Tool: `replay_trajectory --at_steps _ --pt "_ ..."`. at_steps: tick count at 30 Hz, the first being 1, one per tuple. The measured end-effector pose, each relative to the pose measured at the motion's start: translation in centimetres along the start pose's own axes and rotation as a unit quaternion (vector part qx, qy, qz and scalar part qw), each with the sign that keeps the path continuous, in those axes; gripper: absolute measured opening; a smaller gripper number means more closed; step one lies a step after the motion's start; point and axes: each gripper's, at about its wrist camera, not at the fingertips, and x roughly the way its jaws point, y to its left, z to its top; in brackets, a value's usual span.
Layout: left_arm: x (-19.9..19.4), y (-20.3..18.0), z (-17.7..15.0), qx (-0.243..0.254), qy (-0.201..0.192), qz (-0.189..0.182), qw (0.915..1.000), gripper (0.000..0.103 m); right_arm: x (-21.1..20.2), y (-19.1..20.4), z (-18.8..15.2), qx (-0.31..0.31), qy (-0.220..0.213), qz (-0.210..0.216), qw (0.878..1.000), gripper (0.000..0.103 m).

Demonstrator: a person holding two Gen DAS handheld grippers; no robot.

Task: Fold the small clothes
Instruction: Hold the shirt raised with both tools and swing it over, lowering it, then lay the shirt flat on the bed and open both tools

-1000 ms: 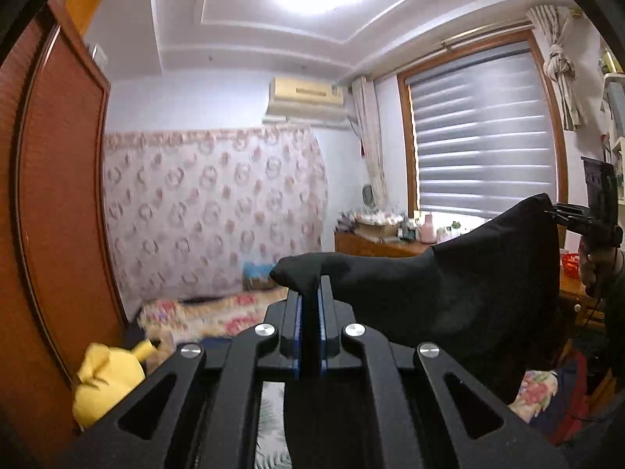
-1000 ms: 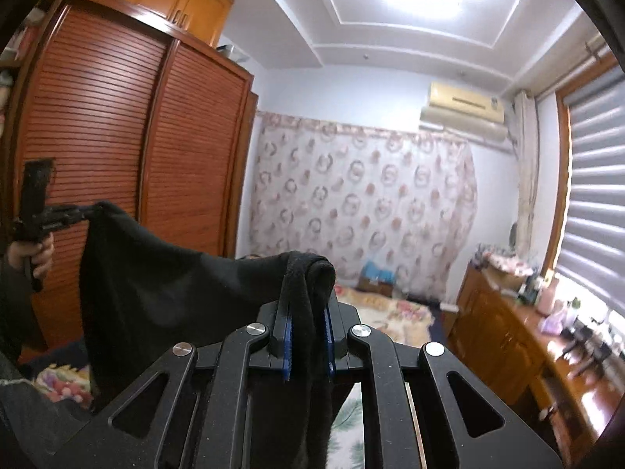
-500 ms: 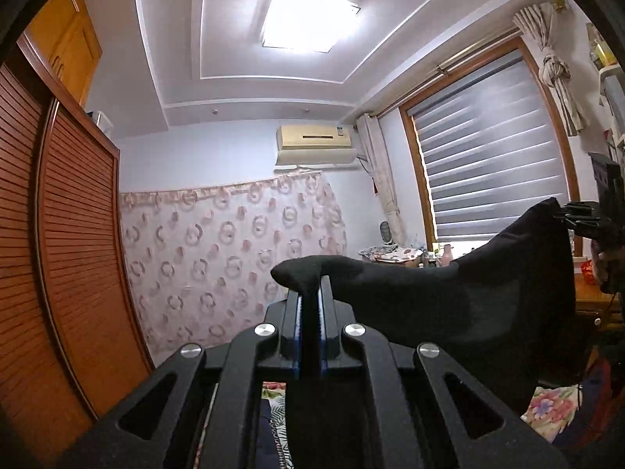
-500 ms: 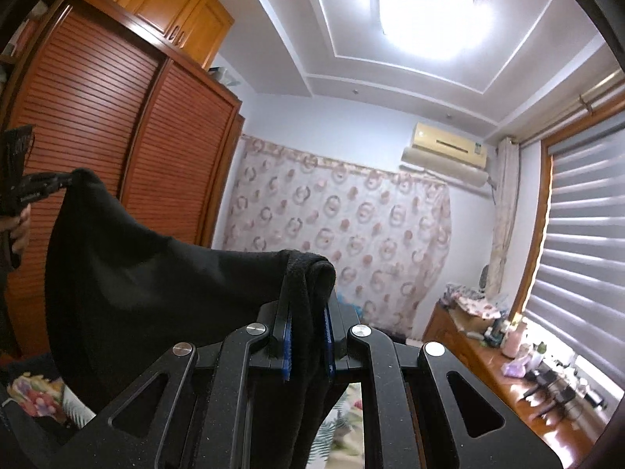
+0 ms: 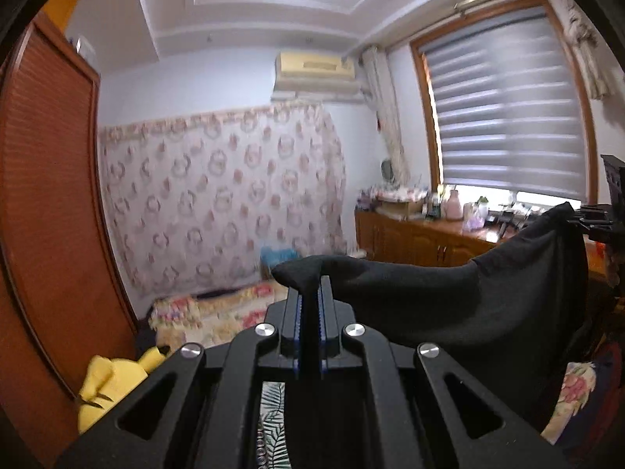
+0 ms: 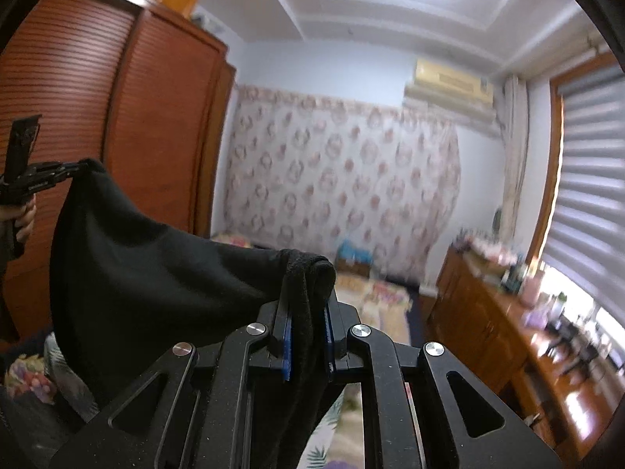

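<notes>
Bedroom: louvred wooden wardrobe (image 6: 97,125), floral bed (image 5: 218,308) below.
Left gripper (image 5: 309,293): clamped on soft black cloth garment (image 5: 488,305).
Right gripper (image 6: 306,305): pinching the other corner — keep your edge level, taut.

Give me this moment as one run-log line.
phase: garment lifted, unfolded | left hand-held gripper: shut on black garment | right hand-held gripper: shut on black garment | garment: spread in air between them

— What sort of place is this?
— A home bedroom: louvred wardrobe (image 6: 117,117), floral bedding (image 5: 218,308), air conditioner (image 5: 314,66) above a patterned curtain (image 5: 222,199) (blinds (image 5: 504,117) down), cluttered dresser (image 6: 519,336).
</notes>
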Motion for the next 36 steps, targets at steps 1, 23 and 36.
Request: replay_trajectory --at_steps 1,23,36 --pt "2.0 0.2 -1.0 -0.003 0.011 0.004 0.9999 0.004 1.7 -0.5 -1.1 0.005 0.011 0.003 1.0 0.01" --pt "26.7 -0.6 -12.5 -0.027 0.215 0.02 0.9761 0.004 30.4 -7.7 -16.5 0.081 0.202 0.024 0.976 0.01" --pt "27.7 -0.9 -14.0 -0.026 0.247 -0.01 0.9687 0.032 34.3 -7.7 -19.2 0.089 0.247 0.005 0.965 0.021"
